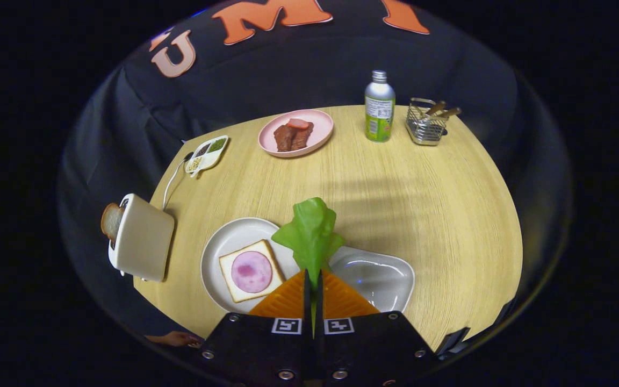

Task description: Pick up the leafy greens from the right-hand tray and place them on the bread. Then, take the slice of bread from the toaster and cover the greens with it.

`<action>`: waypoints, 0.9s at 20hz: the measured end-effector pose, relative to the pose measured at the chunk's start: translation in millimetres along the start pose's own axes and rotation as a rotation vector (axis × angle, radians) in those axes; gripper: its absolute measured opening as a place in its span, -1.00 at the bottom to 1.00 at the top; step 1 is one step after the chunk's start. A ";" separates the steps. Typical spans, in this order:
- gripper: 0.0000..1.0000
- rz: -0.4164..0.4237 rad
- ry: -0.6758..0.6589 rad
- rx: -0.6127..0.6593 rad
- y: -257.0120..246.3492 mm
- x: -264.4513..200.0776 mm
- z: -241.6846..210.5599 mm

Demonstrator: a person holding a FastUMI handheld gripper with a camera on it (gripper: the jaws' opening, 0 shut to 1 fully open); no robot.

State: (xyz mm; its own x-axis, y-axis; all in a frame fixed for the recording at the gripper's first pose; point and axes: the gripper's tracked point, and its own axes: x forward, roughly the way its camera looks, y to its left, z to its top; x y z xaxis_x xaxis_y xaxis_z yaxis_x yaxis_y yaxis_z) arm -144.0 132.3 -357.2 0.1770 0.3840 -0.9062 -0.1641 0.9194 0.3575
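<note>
Leafy greens stand clamped between the closed fingers of the hand-held gripper, above the gap between the round plate holding bread and the right-hand tray; toaster with its slice sits left on the bench

Clearance list, taken from above the near table edge: my gripper pinches the leafy greens, which stand up ahead of my fingers between the white plate with bread and the clear tray. Obstacles: toaster with its bread slice at the left edge; along the far side, a condiment dish, pink plate, bottle and wire basket. Open passage: the bare middle and right of the table.
</note>
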 end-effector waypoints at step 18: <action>-0.89 0.003 0.181 -0.217 102.2 82.7 -22.5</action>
State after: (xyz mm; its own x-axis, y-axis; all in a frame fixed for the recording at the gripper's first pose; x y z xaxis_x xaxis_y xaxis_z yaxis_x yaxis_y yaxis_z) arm -167.9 256.1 -400.7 0.0033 0.3477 -0.9376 -0.3720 0.8708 0.3216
